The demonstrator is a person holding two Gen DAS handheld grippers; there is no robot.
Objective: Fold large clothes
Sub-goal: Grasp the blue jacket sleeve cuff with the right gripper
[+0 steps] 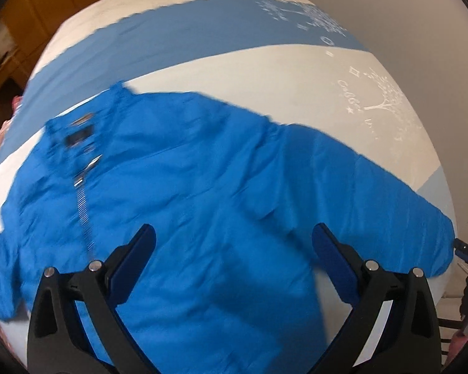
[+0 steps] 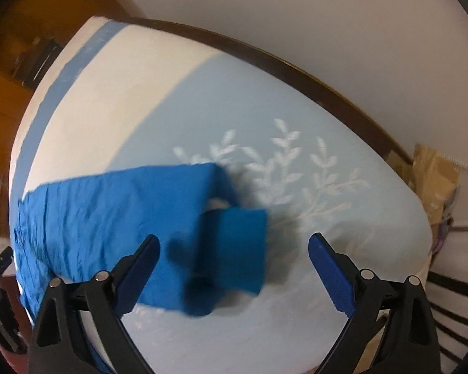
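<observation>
A bright blue zip-up jacket [image 1: 202, 187] lies spread front-up on the bed, its collar and zipper [image 1: 82, 196] toward the left and one sleeve [image 1: 390, 199] stretched out to the right. My left gripper [image 1: 234, 243] hovers open over the jacket's lower body, nothing between its fingers. In the right wrist view a blue sleeve [image 2: 124, 218] runs in from the left, its cuff end [image 2: 240, 249] folded over on itself. My right gripper [image 2: 234, 255] hangs open just above that cuff end, holding nothing.
The bed cover [image 1: 265, 71] is cream with blue bands and white leaf and tree prints [image 2: 290, 168]. A dark wooden bed frame [image 2: 296, 65] borders the far edge by a pale wall. Wooden furniture [image 2: 9, 93] stands at left; brown paper bags [image 2: 433, 180] at right.
</observation>
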